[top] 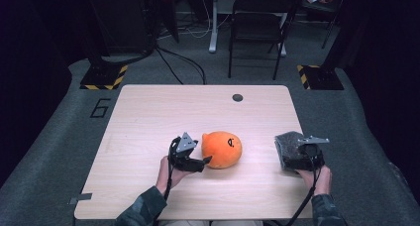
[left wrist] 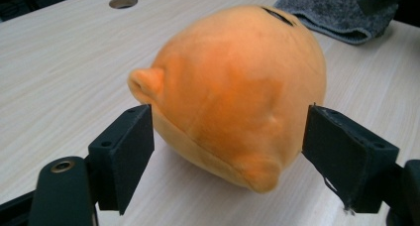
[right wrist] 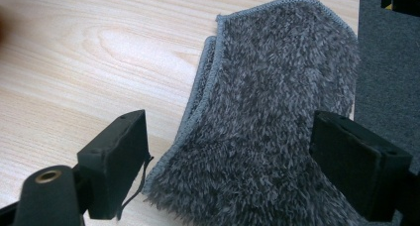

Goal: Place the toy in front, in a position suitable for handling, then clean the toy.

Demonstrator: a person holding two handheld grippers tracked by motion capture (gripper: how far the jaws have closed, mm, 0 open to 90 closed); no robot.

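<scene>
- I had the left tongs [top: 207, 160] sitting just left of centre in the high view, jaws apart, tips at the lower left edge of the orange plush toy [top: 222, 149].
- In the left gripper view the plush toy [left wrist: 233, 92] lay between my two black pads, the left pad [left wrist: 124, 156] close by its flank near the small ear, the right pad [left wrist: 346, 156] just off its other side. Neither pressed into the fabric, so I called it not gripped.
- The toy rested on the bench [top: 148, 117], a little below the middle of the frame, dark markings on its upper side.
- To do this step well, I judged I should push forward a touch so the pads straddled the widest part of the body, keep low over the wood, then close evenly; soft stuffing would squash, so a firm squeeze seemed wise.
- Pinching just the ear or the bottom seam risked the toy slipping out, I reckoned.
- My right tongs [top: 303, 154] stood at the right of the high view over the grey fluffy cloth [top: 292, 147], near the bench edge.
- In the right gripper view those jaws were apart too, with the cloth [right wrist: 277, 117] lying folded between and beyond them, pads not biting.
</scene>
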